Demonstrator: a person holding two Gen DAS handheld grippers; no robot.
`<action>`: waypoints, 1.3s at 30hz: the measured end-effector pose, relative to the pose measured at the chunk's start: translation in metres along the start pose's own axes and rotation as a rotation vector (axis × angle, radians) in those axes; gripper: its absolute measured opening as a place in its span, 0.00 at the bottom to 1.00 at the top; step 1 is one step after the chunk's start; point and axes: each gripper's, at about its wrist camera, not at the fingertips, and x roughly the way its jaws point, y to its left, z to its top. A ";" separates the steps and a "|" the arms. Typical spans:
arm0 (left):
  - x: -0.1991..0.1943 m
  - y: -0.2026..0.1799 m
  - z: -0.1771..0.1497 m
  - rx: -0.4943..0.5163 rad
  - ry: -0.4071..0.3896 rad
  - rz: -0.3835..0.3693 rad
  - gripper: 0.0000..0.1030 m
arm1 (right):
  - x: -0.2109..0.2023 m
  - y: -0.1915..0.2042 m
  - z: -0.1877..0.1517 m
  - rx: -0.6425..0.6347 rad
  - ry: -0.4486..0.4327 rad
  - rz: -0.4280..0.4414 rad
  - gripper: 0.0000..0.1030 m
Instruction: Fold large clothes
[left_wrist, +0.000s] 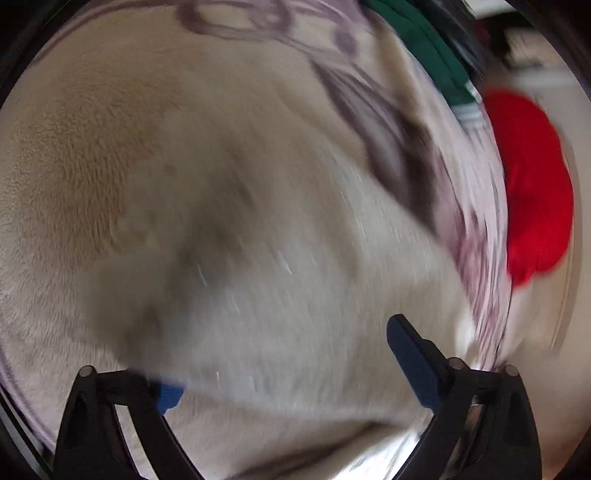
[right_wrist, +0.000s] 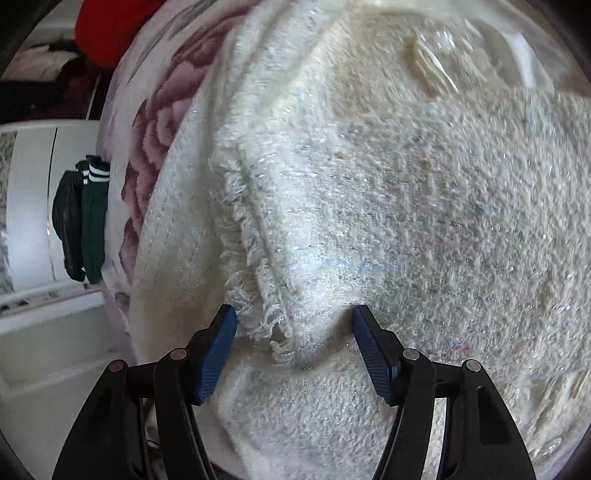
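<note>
Right hand-held gripper (right_wrist: 295, 326): jaws apart, not pressing on anything. A raised fold of the cream garment (right_wrist: 388, 206) with a frayed, fringed edge (right_wrist: 245, 258) bulges up between the blue pads (right_wrist: 218, 354); cloth touches or nearly touches the left pad, the right pad stands just clear. Nothing clamped.

Left hand-held gripper (left_wrist: 288, 369): released, jaws wide. View badly motion-blurred. Cream fleece (left_wrist: 221, 184) fills the space ahead and between the fingers; the left pad is partly hidden by cloth, so contact there cannot be told. No grip seen.

Key relation: the fringed edge runs from just between the right gripper's pads away toward the far side, leaning slightly left. That ridge is the garment's readable long line here; its overall long axis cannot be fixed, since the cloth overflows both views. The right gripper is plainly the nearer to a graspable edge; the left has only a flat expanse below it.

Judgement: the next pinch likely falls to the right gripper, closing across the ridge.

Surroundings: garment lies on a floral-patterned bedcover (right_wrist: 147, 147). Beyond its left edge, a dark green item with white stripes (right_wrist: 94, 221); a red item (right_wrist: 107, 29) at far left.
</note>
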 end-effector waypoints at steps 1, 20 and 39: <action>-0.002 -0.001 0.004 -0.042 0.000 -0.016 0.60 | -0.004 0.001 -0.003 -0.007 -0.007 -0.005 0.65; -0.101 -0.177 0.035 0.543 -0.421 -0.022 0.10 | -0.037 -0.031 0.021 0.047 -0.106 -0.050 0.67; 0.017 -0.298 -0.453 1.593 -0.099 -0.104 0.10 | -0.250 -0.315 -0.089 0.511 -0.368 0.006 0.67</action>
